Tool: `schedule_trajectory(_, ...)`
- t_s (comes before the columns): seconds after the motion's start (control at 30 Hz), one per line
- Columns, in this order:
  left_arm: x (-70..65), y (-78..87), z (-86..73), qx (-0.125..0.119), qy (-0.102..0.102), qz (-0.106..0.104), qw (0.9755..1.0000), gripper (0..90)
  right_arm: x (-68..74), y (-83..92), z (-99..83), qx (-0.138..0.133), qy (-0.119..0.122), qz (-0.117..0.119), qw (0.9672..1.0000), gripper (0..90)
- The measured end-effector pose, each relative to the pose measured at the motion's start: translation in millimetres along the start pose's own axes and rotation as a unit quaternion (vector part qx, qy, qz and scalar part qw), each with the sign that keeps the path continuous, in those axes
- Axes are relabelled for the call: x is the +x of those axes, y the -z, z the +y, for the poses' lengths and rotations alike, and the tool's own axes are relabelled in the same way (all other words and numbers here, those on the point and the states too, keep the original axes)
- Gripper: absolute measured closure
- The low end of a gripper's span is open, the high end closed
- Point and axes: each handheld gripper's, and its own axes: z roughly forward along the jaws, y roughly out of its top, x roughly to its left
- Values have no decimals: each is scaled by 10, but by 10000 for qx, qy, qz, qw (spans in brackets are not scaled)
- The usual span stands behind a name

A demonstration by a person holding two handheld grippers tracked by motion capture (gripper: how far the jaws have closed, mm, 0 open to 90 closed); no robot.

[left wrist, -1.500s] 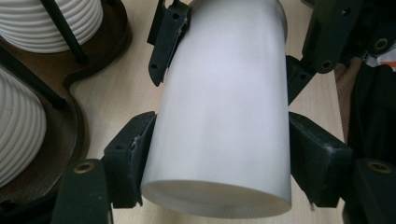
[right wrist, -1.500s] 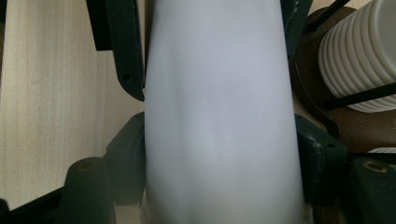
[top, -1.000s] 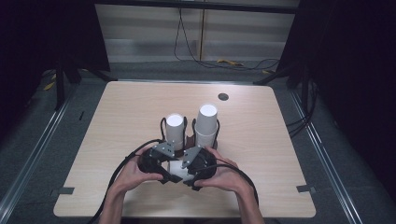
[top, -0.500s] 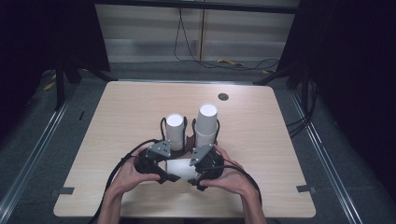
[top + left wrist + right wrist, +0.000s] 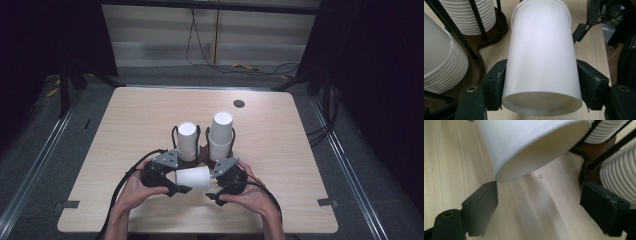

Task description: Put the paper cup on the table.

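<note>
A single white paper cup (image 5: pixel 192 177) lies on its side just above the table, and my left gripper (image 5: pixel 181 180) is shut on it. In the left gripper view both pads (image 5: pixel 496 82) press the cup (image 5: pixel 541 57) near its open rim, though the jaws have eased a touch. My right gripper (image 5: pixel 214 184) is open at the cup's other end; its jaws have just been opening. In the right gripper view its gripper (image 5: pixel 541 202) has bare wood between the jaws, with the cup (image 5: pixel 531 142) ahead and above. Behind stand two cup stacks (image 5: pixel 187 140) (image 5: pixel 221 132).
Both stacks sit in a brown holder (image 5: pixel 200 155) with black wire posts, directly behind the grippers. The wooden table (image 5: pixel 130 130) has a dark round spot (image 5: pixel 239 103) at the back right. Cables trail from both grippers towards the front edge.
My right gripper has drawn back to the right, off the cup, with its jaws wider. More of the cup now shows between the two grippers. The left gripper has stayed put.
</note>
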Motion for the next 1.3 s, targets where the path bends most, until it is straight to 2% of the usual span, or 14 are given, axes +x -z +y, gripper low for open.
schedule_trajectory(0.1,-11,-3,-18,-89,6,7,10000,323,4,10,-47,-87,-92,-19,9999,150)
schedule_trajectory(0.13,-9,-6,-32,-117,30,34,9999,323,10,25,-87,-232,-183,7,9996,152)
schedule_trajectory(0.27,-12,-9,-69,-231,60,71,9997,322,13,50,-169,-458,-324,-76,9984,153)
schedule_trajectory(0.47,-26,-9,-109,-440,95,146,9989,322,14,81,-261,-865,-508,-124,9949,174)
schedule_trajectory(0.57,-27,-2,-129,-529,95,149,9984,322,14,82,-279,-968,-574,-102,9936,173)
schedule_trajectory(0.6,-38,-3,-153,-598,57,245,9979,322,12,82,-298,-1061,-617,-123,9924,173)
schedule_trajectory(0.63,-38,-3,-153,-598,57,245,9979,322,12,82,-298,-1061,-617,-123,9924,173)
schedule_trajectory(0.73,-49,-17,-183,-610,21,288,9977,322,15,82,-319,-1263,-701,-105,9895,172)
schedule_trajectory(0.77,-56,-7,-194,-679,-6,335,9971,322,20,77,-323,-1358,-727,-116,9880,170)
schedule_trajectory(0.93,-71,6,-249,-1119,-34,293,9933,322,44,44,-321,-1437,-736,-88,9868,165)
schedule_trajectory(1.07,-60,-4,-295,-1287,17,296,9912,322,54,41,-322,-1564,-762,-89,9847,160)
schedule_trajectory(1.17,-64,-12,-302,-1315,13,271,9909,321,58,43,-324,-1627,-788,-67,9835,158)
schedule_trajectory(1.2,-69,-26,-301,-1427,33,241,9895,321,63,42,-334,-1711,-804,-71,9820,158)
schedule_trajectory(1.3,-72,-32,-301,-1532,53,195,9880,321,72,36,-359,-1776,-846,-55,9804,158)
